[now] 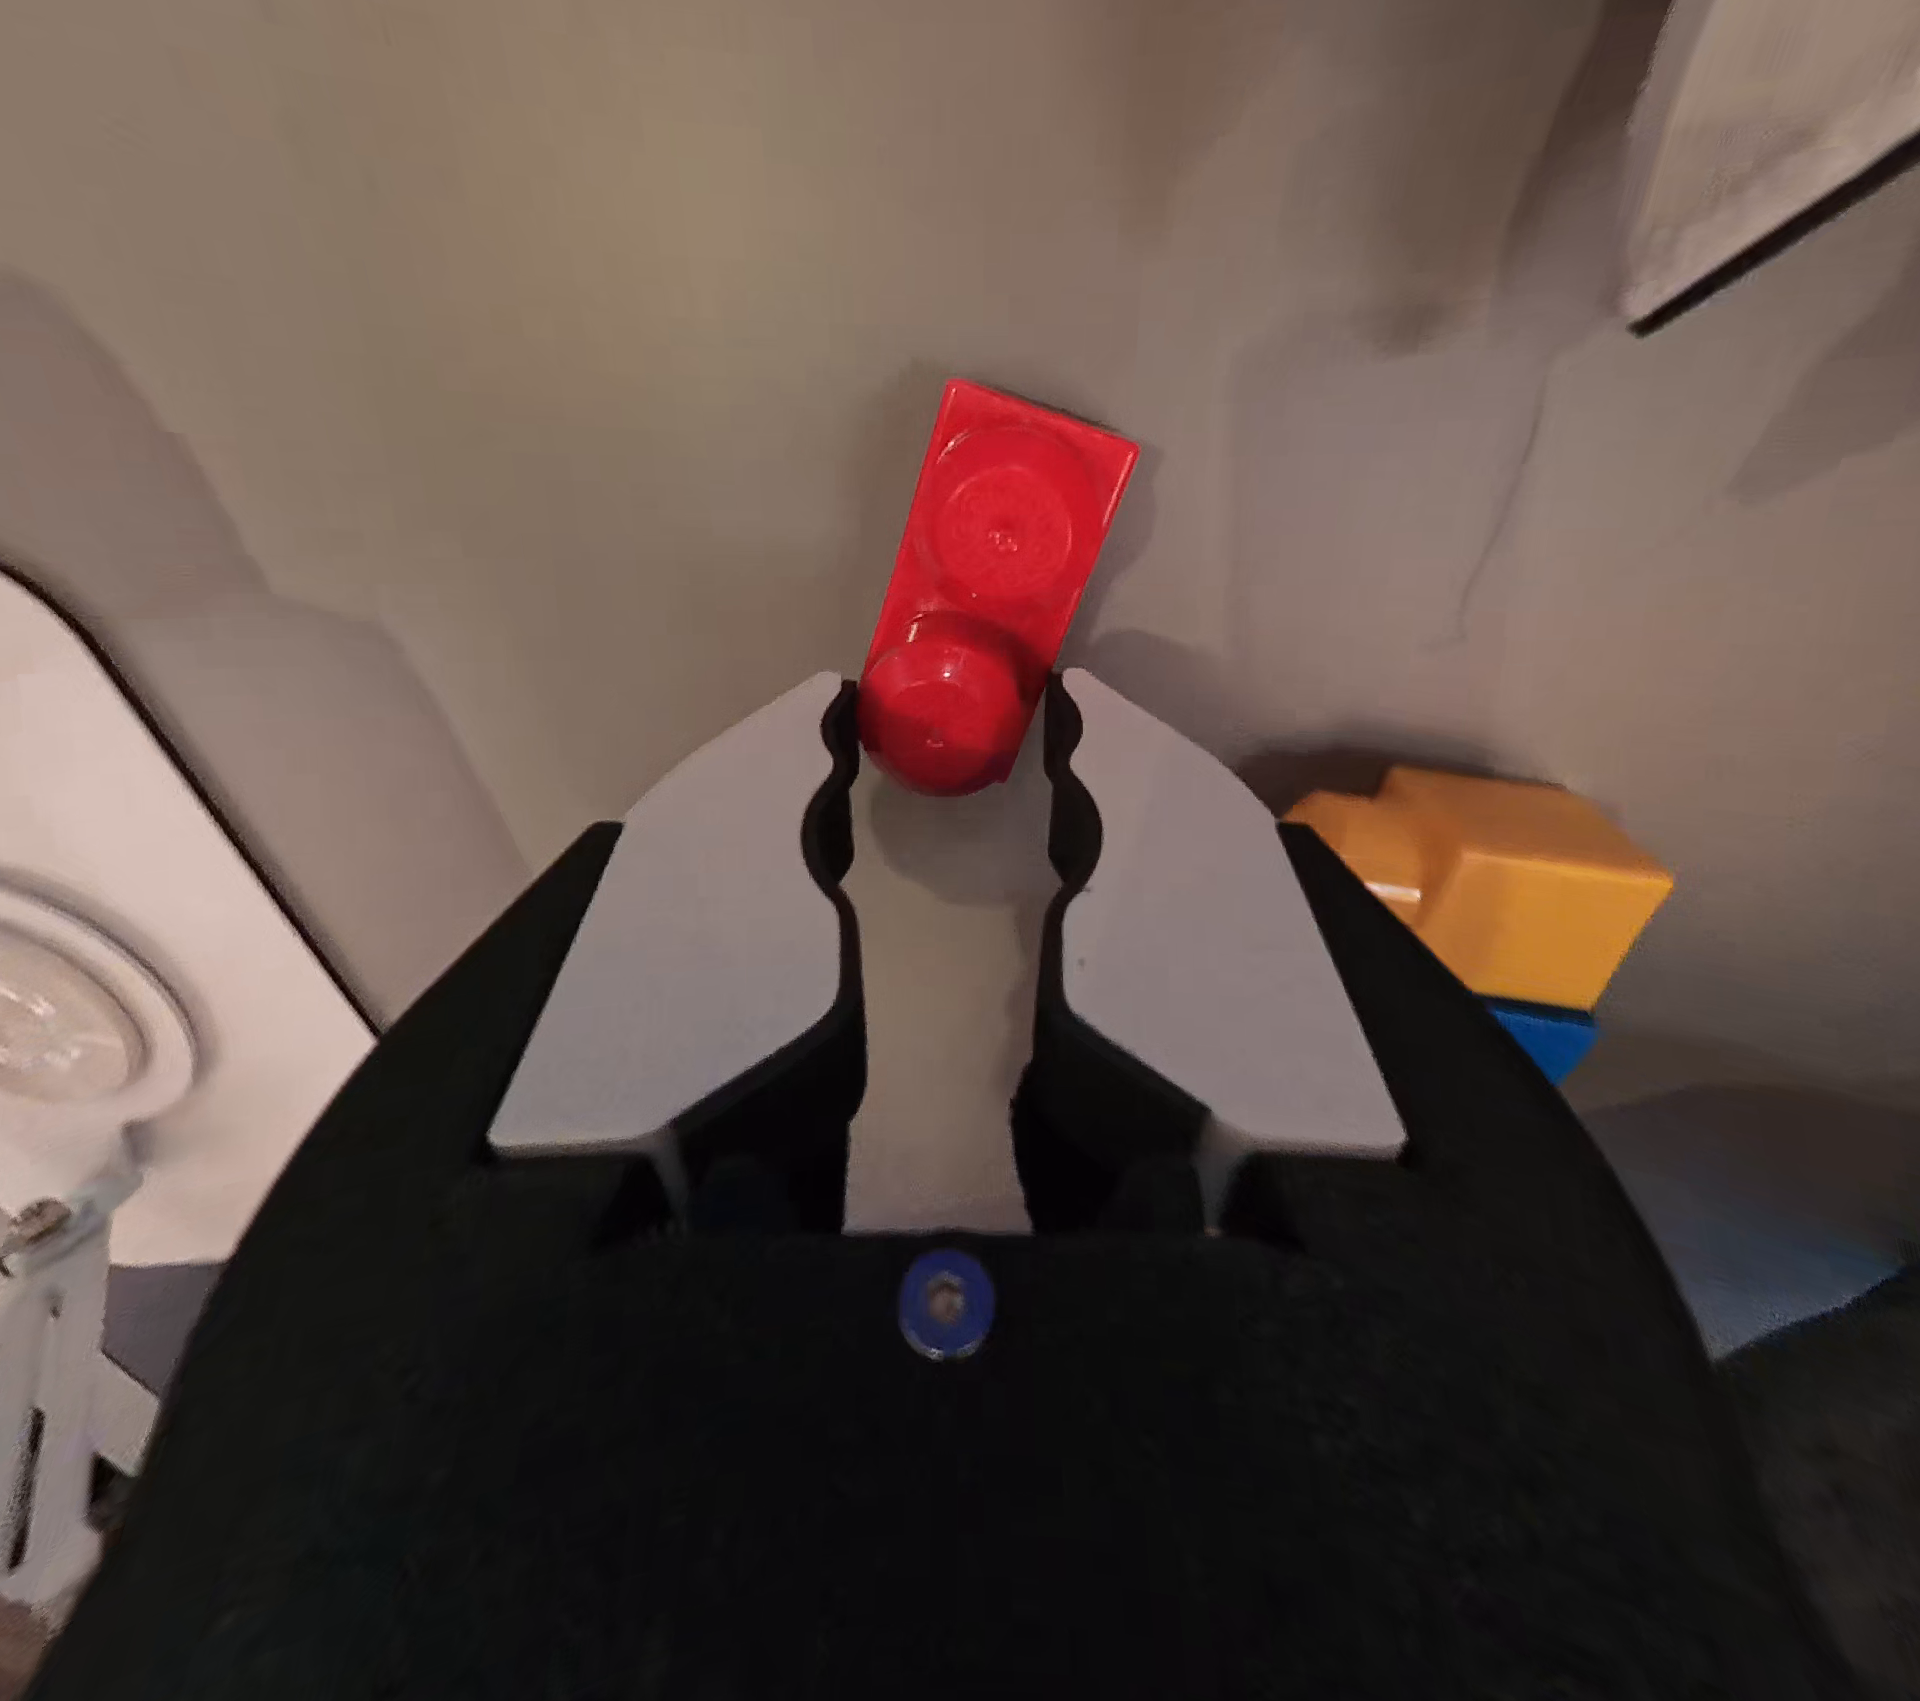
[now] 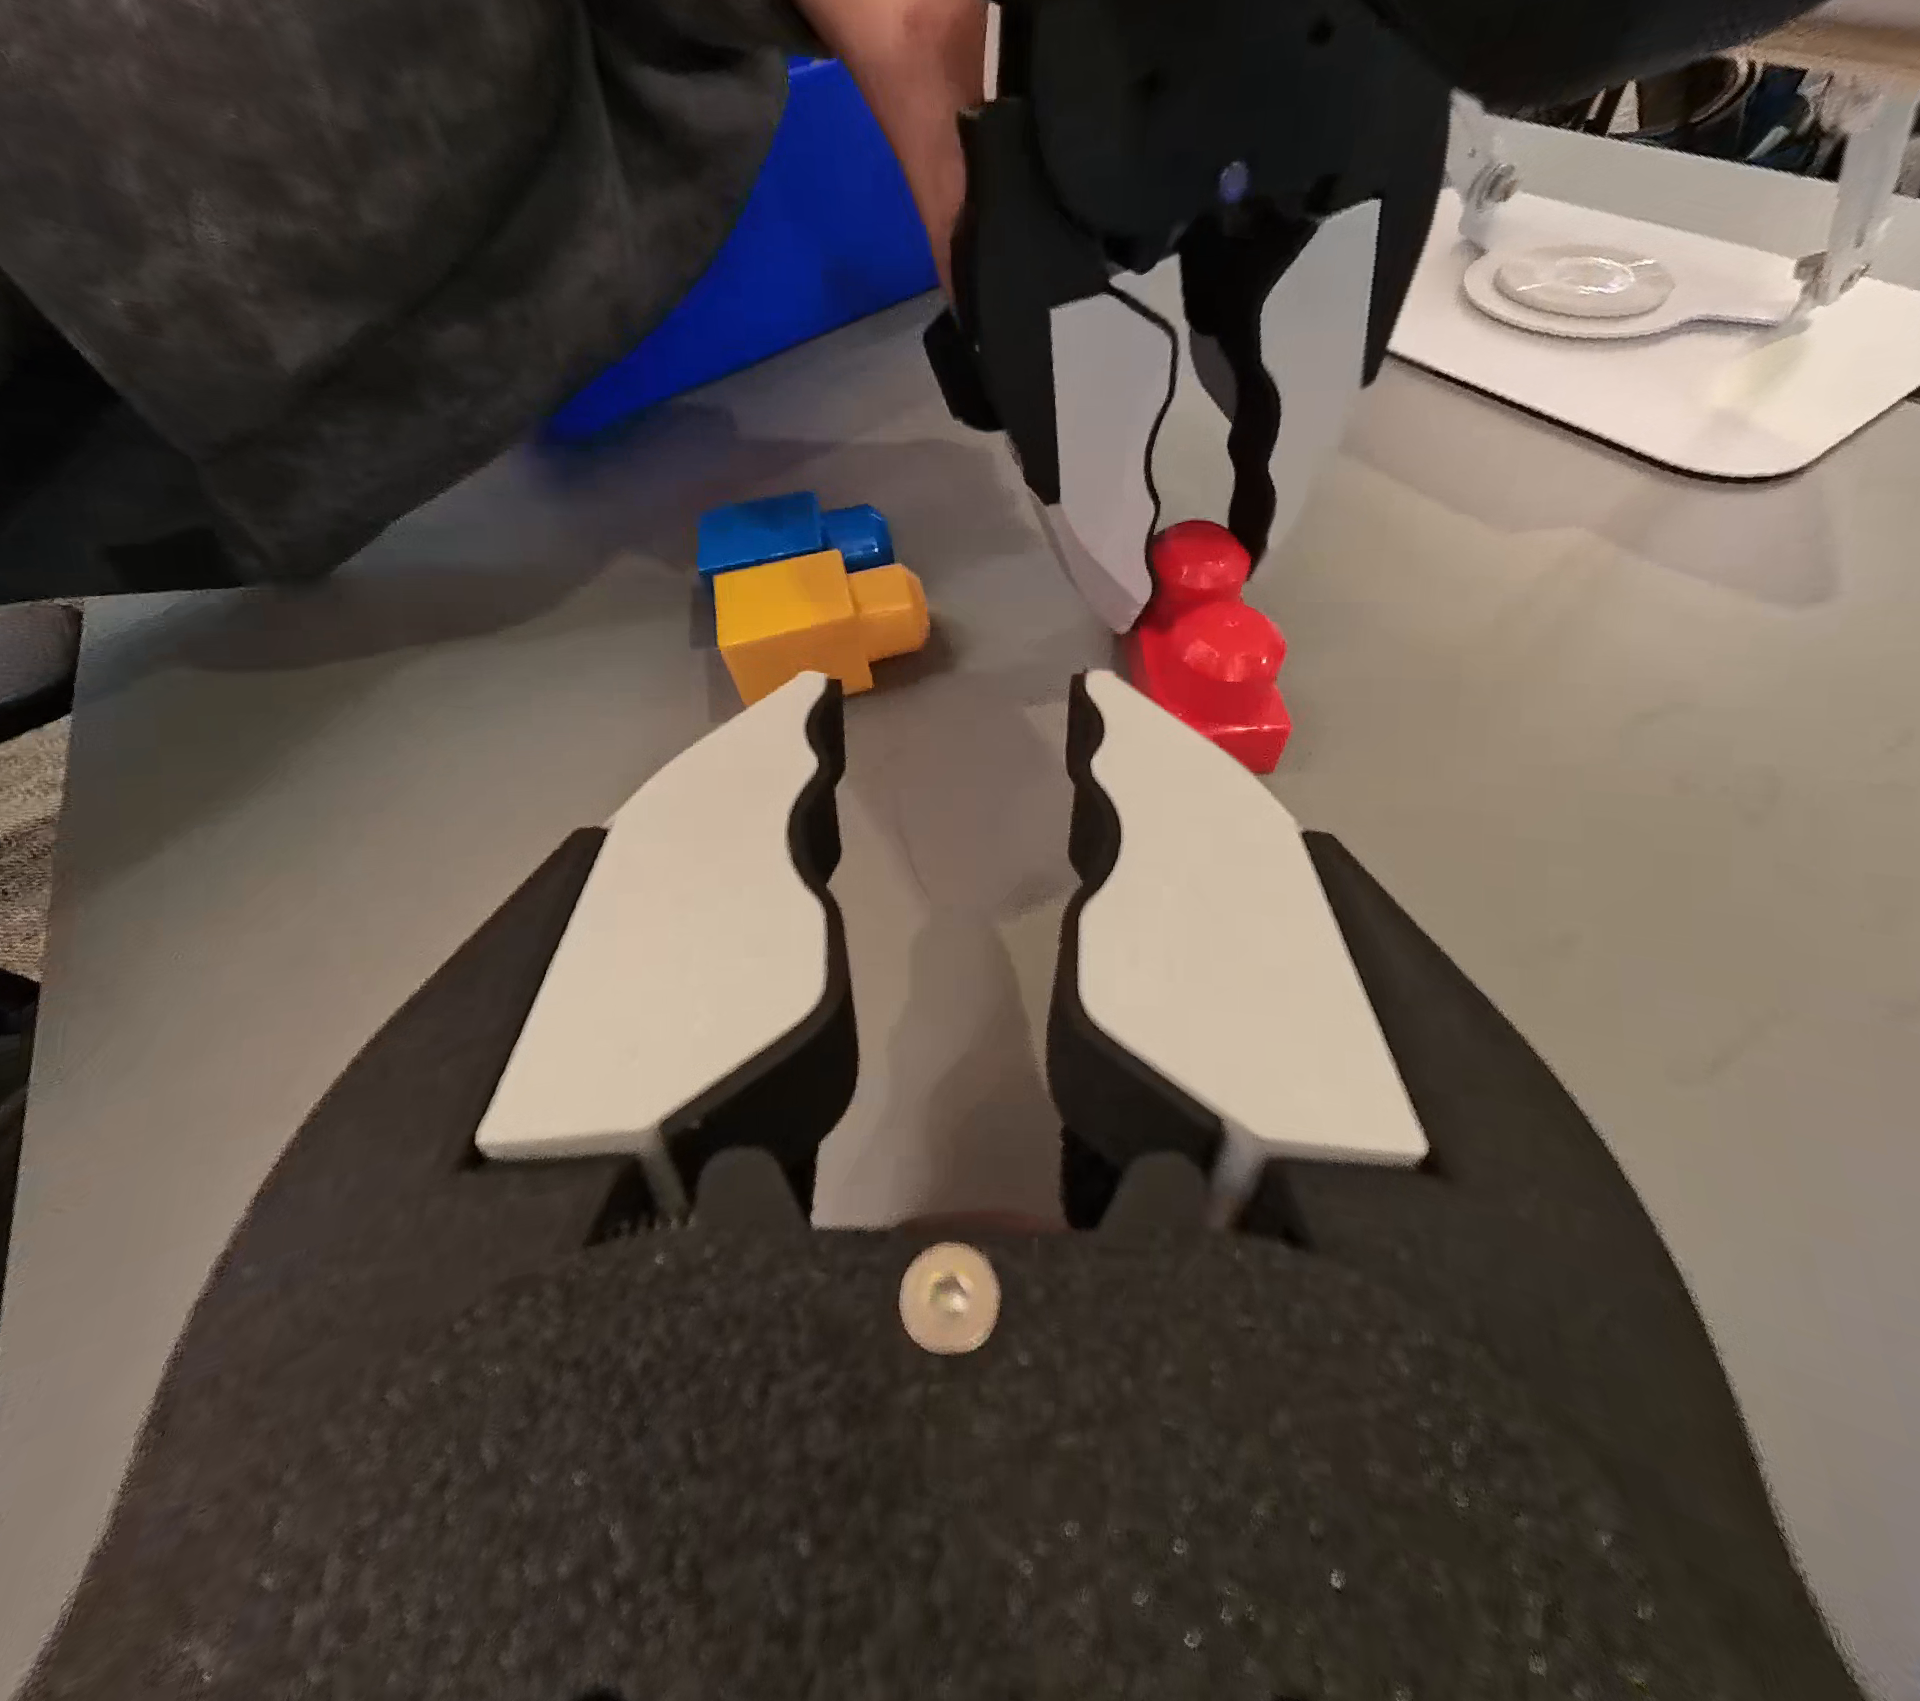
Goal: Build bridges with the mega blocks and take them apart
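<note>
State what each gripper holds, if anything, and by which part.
The left gripper grips the red block by one of its two studs; the right gripper holds nothing.

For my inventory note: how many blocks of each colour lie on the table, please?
Red block: 1
Yellow block: 1
Blue block: 1
Total: 3
</note>
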### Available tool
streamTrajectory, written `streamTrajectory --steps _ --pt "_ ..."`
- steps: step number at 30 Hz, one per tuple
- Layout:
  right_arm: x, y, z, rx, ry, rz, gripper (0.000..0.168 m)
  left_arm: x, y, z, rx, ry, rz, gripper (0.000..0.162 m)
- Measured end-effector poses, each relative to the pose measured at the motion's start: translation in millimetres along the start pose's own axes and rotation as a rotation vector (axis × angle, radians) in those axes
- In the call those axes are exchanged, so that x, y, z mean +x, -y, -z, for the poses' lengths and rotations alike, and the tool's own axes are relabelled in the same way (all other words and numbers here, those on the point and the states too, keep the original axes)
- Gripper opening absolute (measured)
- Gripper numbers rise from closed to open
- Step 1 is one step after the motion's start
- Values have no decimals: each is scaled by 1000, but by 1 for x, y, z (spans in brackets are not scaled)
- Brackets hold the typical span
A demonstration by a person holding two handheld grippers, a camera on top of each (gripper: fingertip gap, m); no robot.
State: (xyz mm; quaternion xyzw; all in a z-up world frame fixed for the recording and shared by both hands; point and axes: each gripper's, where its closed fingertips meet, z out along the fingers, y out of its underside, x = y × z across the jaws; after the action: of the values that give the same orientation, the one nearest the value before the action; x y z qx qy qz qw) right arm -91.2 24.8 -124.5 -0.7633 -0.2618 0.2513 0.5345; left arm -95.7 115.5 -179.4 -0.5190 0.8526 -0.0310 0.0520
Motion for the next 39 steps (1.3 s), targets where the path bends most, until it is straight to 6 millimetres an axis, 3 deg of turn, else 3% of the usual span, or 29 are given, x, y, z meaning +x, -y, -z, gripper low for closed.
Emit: streamTrajectory --steps 3,4,5,7,9,12,13,15,17,19,21,23,30,39 --pt "6 0 4 6 -8 -30 41 -2 0 1 -26 36 -4 35" --pt "7 0 5 12 -9 -42 41 -3 -3 5 -35 57 12 48" --pt "9 0 5 15 -9 -55 41 -3 -6 11 -33 78 42 60" --pt "11 0 5 12 -10 -76 41 -3 -13 32 7 136 154 60" --pt "13 -1 4 6 -13 -85 40 1 -20 59 98 221 355 60" --pt "14 -1 3 -6 -17 -83 40 21 -17 100 469 333 773 66" --pt "15 -2 3 -10 -21 -82 40 31 -21 105 582 372 919 70" --pt "16 -1 2 -14 -20 -88 40 62 -27 96 702 406 1090 96" --pt "17 -1 4 -10 -23 -101 40 88 -38 74 699 508 1206 97" --pt "18 1 7 2 -17 -124 40 109 -35 52 695 567 1247 97" --pt "21 2 10 15 -16 -149 40 118 -45 37 586 699 1264 95" --pt "25 4 12 29 -12 -184 40 118 -58 29 517 802 1306 99" --pt "27 6 13 50 23 -266 40 103 -52 5 516 654 1411 108" --pt "24 4 12 39 39 -276 40 94 -54 -2 480 623 1453 110"
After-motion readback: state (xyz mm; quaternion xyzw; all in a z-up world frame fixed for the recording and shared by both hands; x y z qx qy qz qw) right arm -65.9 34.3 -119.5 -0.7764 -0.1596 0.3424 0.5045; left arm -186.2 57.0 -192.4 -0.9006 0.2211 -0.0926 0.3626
